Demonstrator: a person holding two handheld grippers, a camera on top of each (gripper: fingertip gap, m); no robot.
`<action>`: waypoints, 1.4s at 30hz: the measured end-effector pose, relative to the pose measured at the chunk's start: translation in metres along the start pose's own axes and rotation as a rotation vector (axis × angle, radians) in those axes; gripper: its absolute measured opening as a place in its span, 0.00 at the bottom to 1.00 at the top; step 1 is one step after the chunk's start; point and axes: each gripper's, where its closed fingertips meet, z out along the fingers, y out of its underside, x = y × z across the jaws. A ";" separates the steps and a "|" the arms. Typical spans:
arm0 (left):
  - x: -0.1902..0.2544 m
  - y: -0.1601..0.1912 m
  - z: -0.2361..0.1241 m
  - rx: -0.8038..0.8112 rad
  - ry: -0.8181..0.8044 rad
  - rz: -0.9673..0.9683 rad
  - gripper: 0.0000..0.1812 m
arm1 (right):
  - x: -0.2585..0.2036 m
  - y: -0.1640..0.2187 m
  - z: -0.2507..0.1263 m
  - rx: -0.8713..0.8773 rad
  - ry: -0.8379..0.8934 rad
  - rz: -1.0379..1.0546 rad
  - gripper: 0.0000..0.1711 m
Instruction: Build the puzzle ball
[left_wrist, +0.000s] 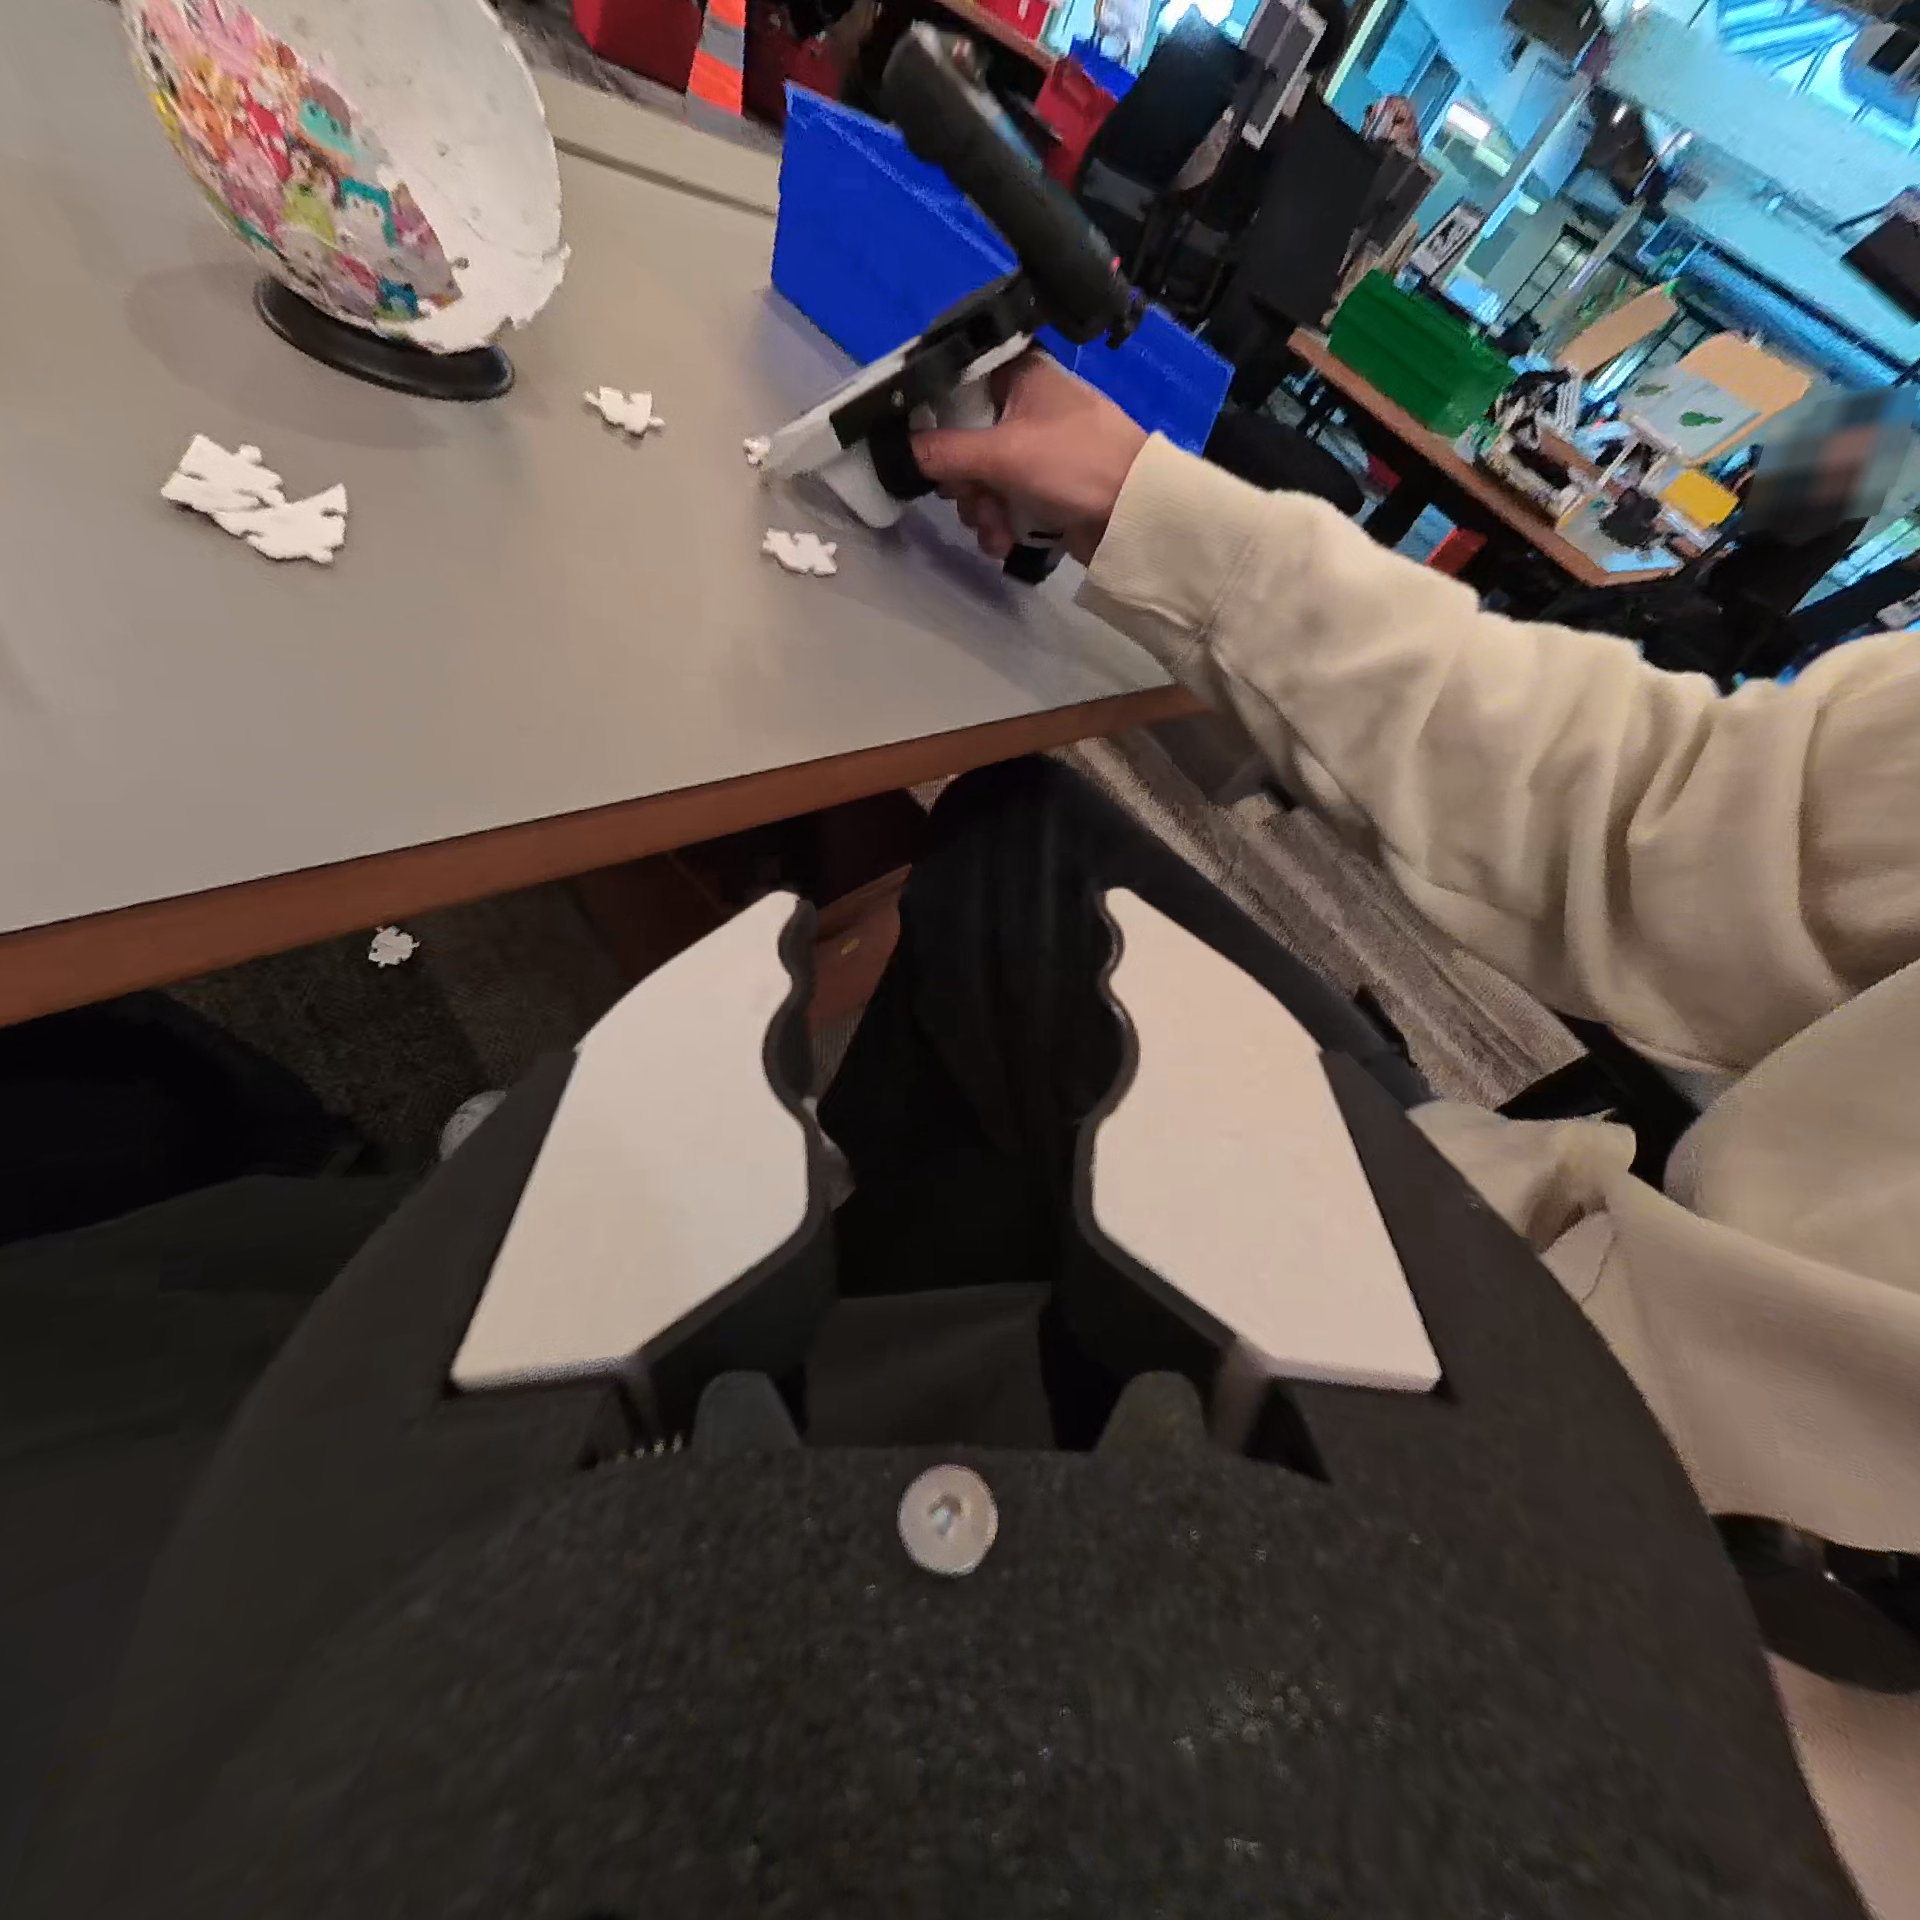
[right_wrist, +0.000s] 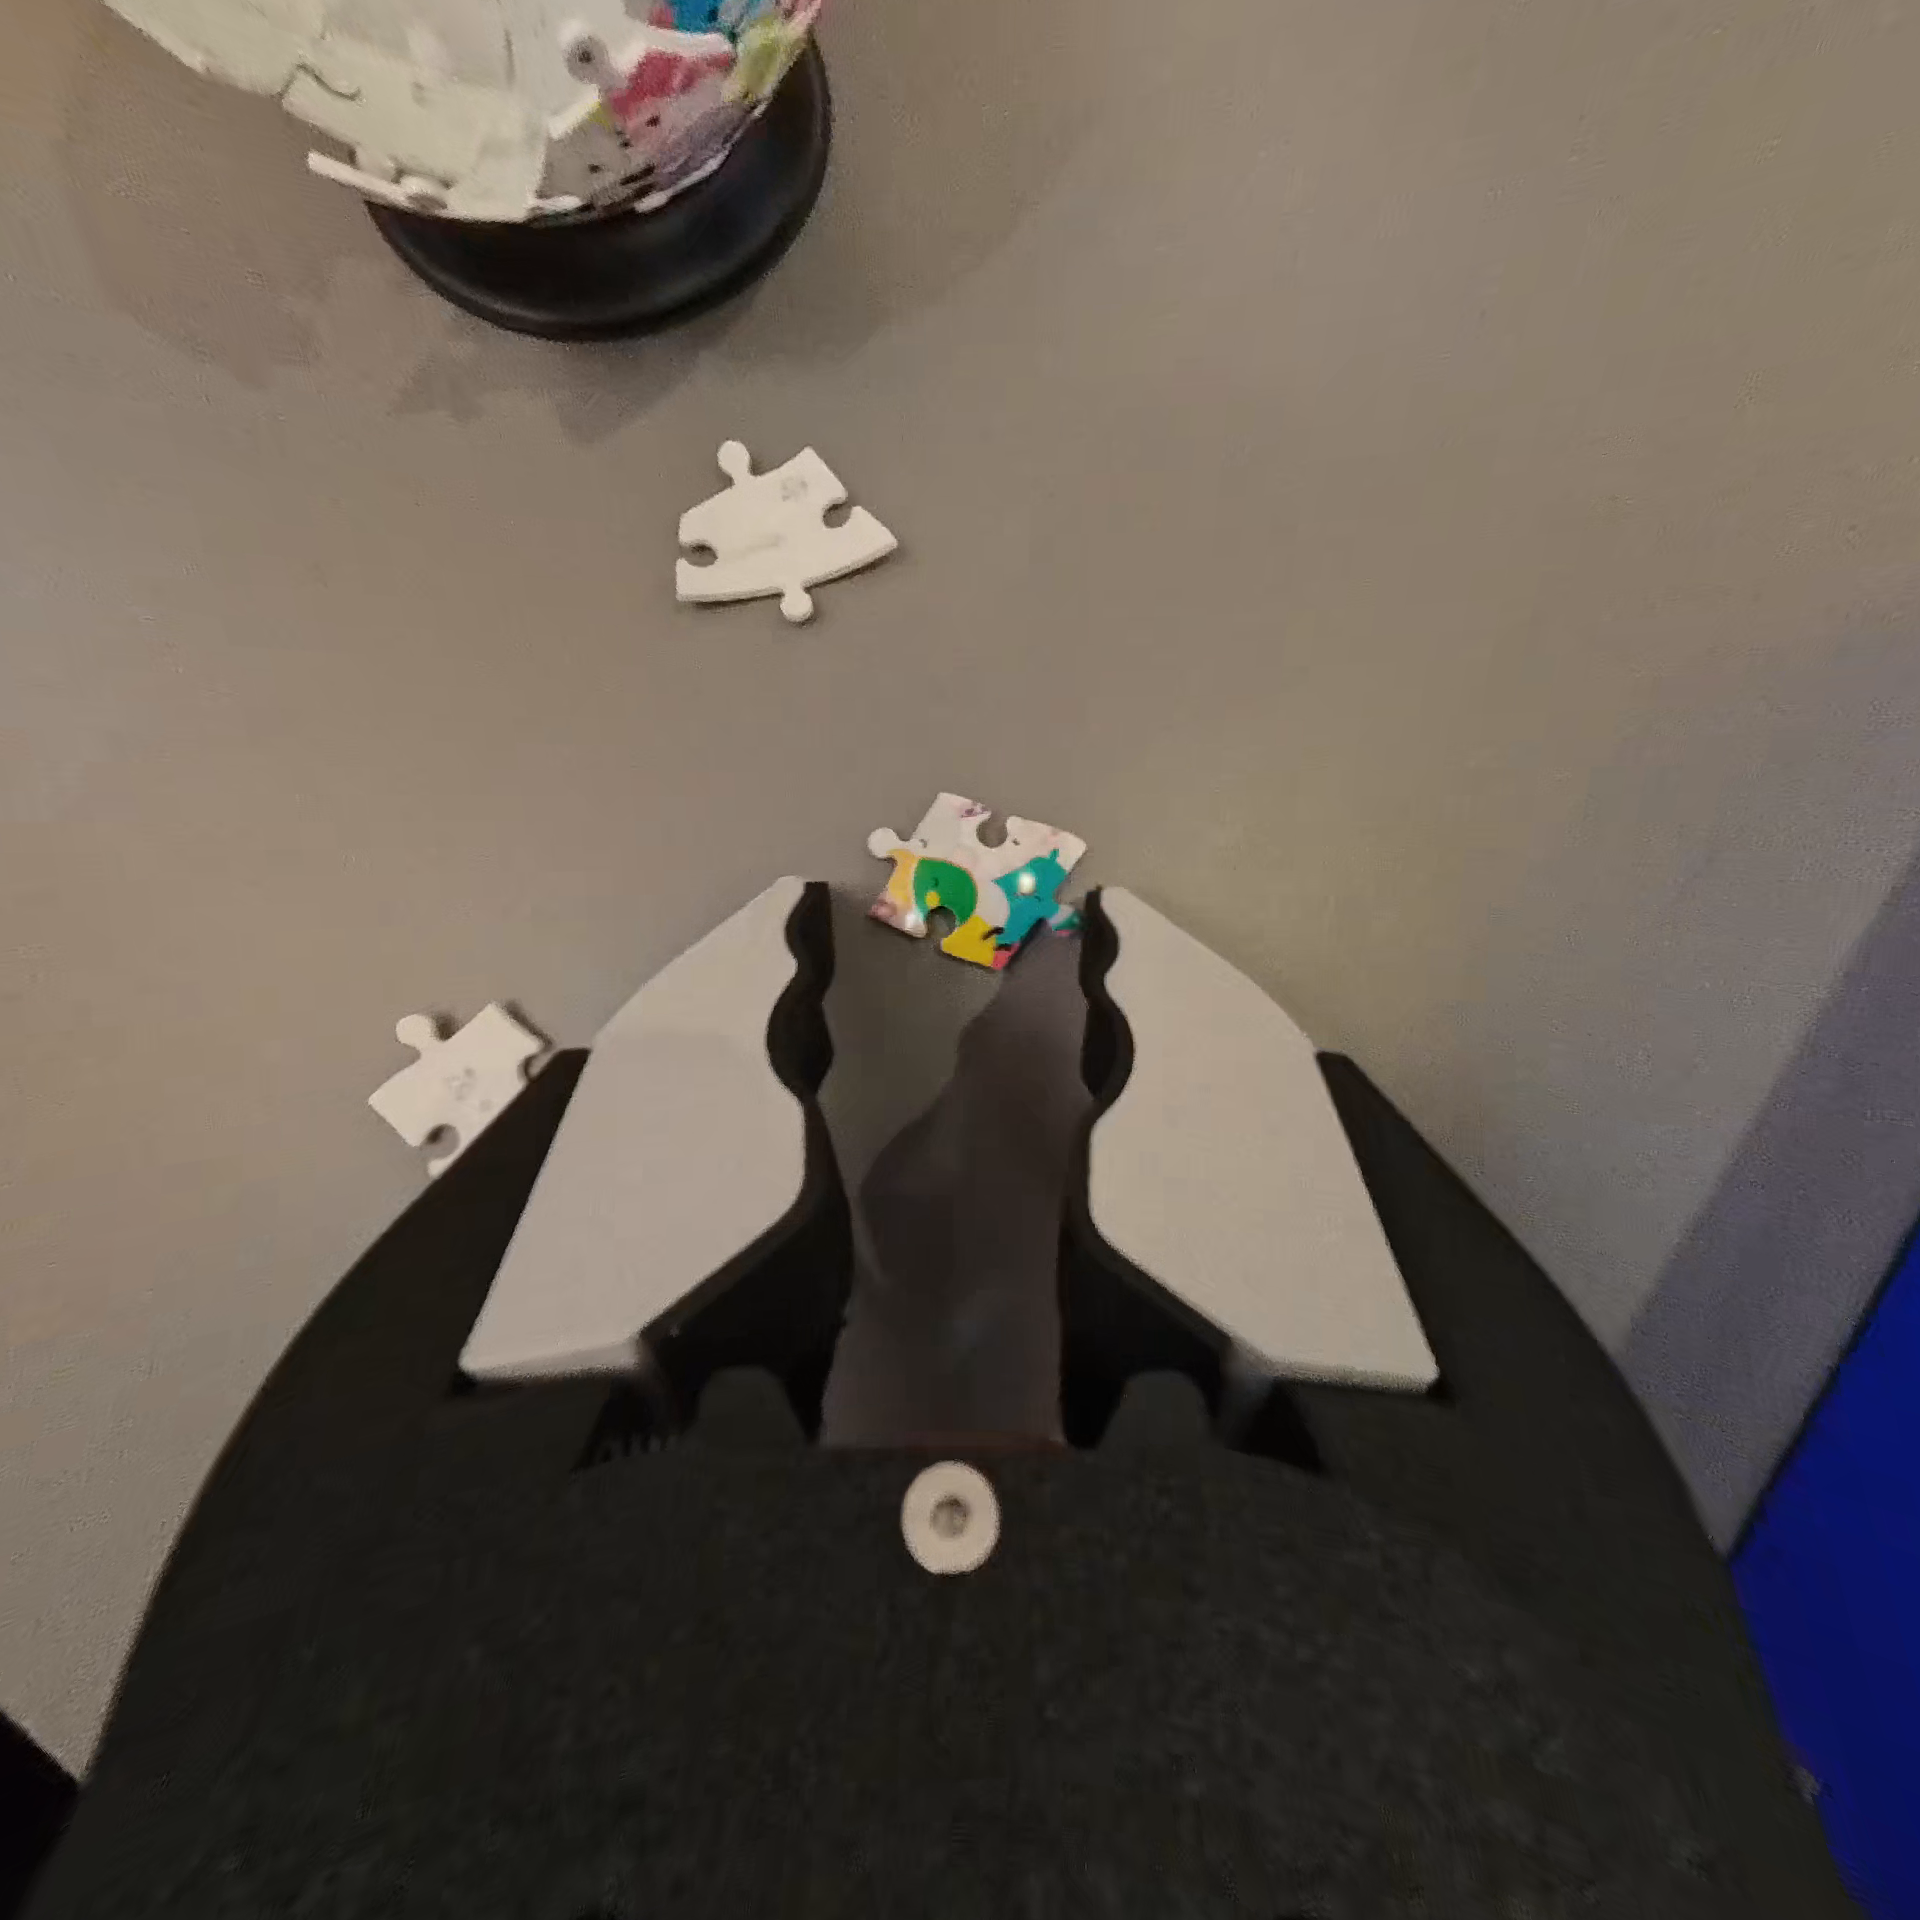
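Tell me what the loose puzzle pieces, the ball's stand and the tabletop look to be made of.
Puzzle pieces: probably rigid plastic, since they look thick; matte white backs, and the colourful piece shows glossy glints.
Stand: black, smooth, slightly shiny, likely plastic.
Tabletop: matte grey laminate, it seems; the left wrist view shows a brown, wood-like edge.

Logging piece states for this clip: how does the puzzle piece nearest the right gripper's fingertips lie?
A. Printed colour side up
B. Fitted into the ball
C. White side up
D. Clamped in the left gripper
A: the puzzle piece just ahead of the open right gripper shows green, teal and yellow print, lying loose on the grey table.
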 end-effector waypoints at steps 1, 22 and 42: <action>-0.002 0.002 0.000 -0.007 -0.007 0.000 0.27 | 0.000 0.000 0.000 0.015 0.020 0.005 0.22; -0.023 -0.003 -0.046 0.093 -0.132 -0.025 0.27 | 0.042 -0.028 -0.003 -0.512 0.575 -1.968 0.23; -0.150 0.107 -0.193 -0.361 -0.986 -0.046 0.27 | -0.358 0.160 -0.011 0.244 -0.594 -0.559 0.23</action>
